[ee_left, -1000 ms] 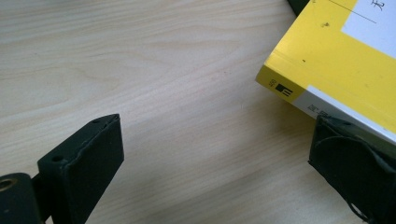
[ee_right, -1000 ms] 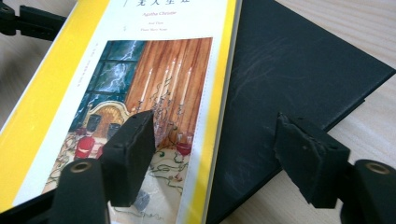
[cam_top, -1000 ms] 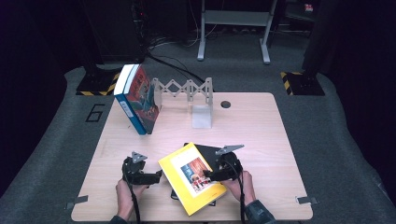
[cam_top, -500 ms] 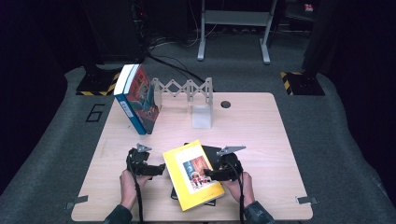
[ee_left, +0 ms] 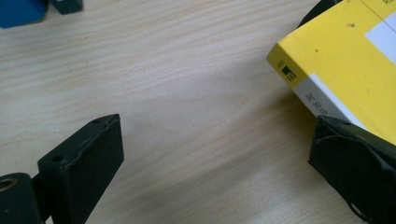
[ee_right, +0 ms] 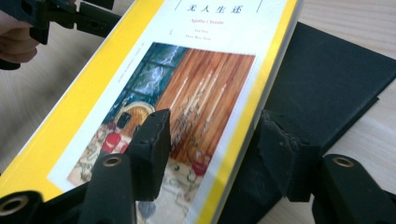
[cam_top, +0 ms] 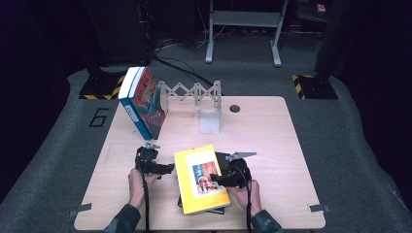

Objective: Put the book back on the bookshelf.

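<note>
A yellow paperback (cam_top: 200,178) with a picture cover lies partly on a flat black book (cam_top: 222,157) near the table's front edge. My right gripper (cam_top: 216,179) comes in from the book's right; its jaws have just been closing. One pad presses the cover (ee_right: 140,70), the other is under the page edge above the black book (ee_right: 327,74), so the right gripper (ee_right: 215,121) is shut on it. My left gripper (cam_top: 170,168) stands open just left of the book. In its own view the left gripper (ee_left: 215,135) has bare wood between its jaws, with the yellow book's corner (ee_left: 341,60) by the right jaw.
A thick blue book (cam_top: 143,104) stands tilted against a grey accordion rack (cam_top: 192,92) at the back left. A white block (cam_top: 210,121) stands in front of the rack. A round hole (cam_top: 234,108) is in the tabletop (cam_top: 272,145).
The left gripper has moved right, up to the yellow book's left edge. The book has swung from a slant to nearly square with the table. The right hand has stayed put.
</note>
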`<control>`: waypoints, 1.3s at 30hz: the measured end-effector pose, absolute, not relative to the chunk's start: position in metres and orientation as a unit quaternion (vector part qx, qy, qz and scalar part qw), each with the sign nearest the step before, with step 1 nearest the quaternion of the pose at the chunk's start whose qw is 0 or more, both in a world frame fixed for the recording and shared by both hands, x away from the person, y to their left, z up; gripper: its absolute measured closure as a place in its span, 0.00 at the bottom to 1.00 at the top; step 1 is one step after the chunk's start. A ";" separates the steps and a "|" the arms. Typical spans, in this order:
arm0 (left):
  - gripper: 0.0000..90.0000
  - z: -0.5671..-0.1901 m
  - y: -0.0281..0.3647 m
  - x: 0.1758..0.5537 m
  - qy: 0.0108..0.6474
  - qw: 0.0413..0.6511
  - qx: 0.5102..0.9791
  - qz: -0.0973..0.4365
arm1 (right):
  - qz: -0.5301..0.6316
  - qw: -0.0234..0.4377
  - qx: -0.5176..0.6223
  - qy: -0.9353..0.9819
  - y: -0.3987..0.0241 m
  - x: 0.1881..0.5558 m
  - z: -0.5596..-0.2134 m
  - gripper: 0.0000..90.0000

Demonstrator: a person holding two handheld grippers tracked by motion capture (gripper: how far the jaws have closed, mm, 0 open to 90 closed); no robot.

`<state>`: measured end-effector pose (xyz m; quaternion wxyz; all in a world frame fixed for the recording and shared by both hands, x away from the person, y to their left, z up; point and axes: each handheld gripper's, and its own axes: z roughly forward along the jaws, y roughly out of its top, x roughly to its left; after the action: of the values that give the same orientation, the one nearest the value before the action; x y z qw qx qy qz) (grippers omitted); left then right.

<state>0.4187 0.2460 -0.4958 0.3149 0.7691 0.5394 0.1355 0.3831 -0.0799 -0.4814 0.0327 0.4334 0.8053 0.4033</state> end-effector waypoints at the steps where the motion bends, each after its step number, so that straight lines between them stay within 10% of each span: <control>1: 0.03 -0.496 0.247 0.416 0.544 0.322 0.763 0.138 | 0.402 0.030 0.435 0.805 -0.081 0.382 -0.481 0.47; 39: 0.01 -0.479 0.252 0.421 0.543 0.348 0.755 0.117 | 0.398 0.044 0.435 0.807 -0.077 0.383 -0.480 0.43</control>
<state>0.4214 0.2515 -0.4793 0.3477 0.7554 0.5428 0.1175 0.3830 -0.0768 -0.4804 0.0444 0.4349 0.8067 0.3977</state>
